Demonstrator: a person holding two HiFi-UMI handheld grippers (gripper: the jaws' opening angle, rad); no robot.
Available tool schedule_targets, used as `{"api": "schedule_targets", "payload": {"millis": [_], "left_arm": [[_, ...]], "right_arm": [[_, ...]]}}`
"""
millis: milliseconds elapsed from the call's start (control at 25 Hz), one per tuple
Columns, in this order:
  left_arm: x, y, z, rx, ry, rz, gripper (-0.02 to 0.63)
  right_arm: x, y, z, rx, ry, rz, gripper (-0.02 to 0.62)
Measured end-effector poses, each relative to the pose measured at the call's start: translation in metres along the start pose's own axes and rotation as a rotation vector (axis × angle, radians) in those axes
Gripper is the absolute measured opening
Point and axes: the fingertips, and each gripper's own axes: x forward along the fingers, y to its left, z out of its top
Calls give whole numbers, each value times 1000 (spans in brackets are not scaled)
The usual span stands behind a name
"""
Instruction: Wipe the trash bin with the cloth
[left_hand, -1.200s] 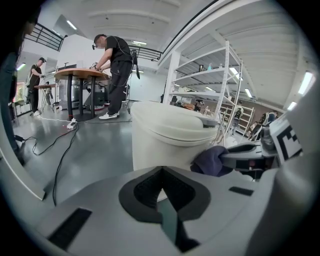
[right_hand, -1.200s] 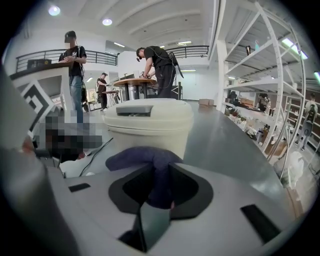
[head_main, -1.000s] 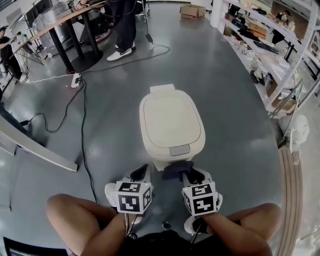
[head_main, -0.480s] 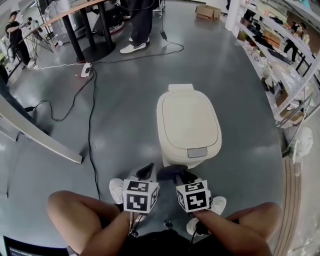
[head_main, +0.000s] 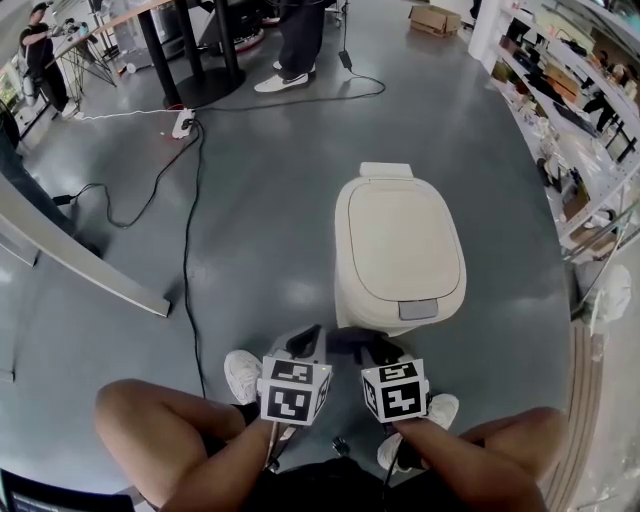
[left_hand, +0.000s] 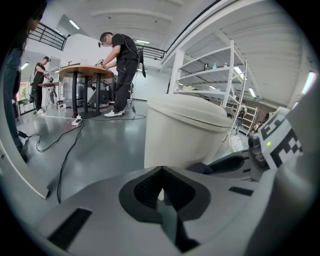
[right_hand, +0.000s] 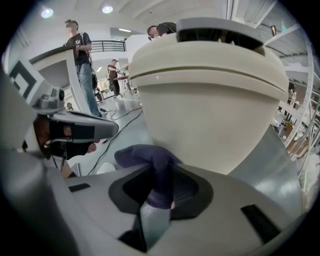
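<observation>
Since a second ago my two claws have drawn closer together at the bin's (head_main: 400, 250) front, the right claw (right_hand: 160, 186) clenched on the cloth (right_hand: 149, 157) against its lower wall and the left claw (left_hand: 161, 192) clenched on nothing beside it, so I judge wiping there is starting.

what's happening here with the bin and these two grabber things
A person holds a tool in each hand over a cream trash bin with its lid down, standing on the grey floor. The right tool is shut on a dark purple cloth held low at the bin's front wall; whether the cloth touches it is unclear. The left tool is shut and empty beside it.
</observation>
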Motion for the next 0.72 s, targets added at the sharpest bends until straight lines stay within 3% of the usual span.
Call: {"api": "schedule_targets", "payload": {"millis": [400, 720], "left_arm": [[12, -16, -5, 2, 15, -22, 0], [26, -28, -10, 15, 30, -33, 0]], "right_arm": [[-1, -16, -8, 2, 6, -8, 87], [-4, -53, -23, 36, 13, -66, 87]]}}
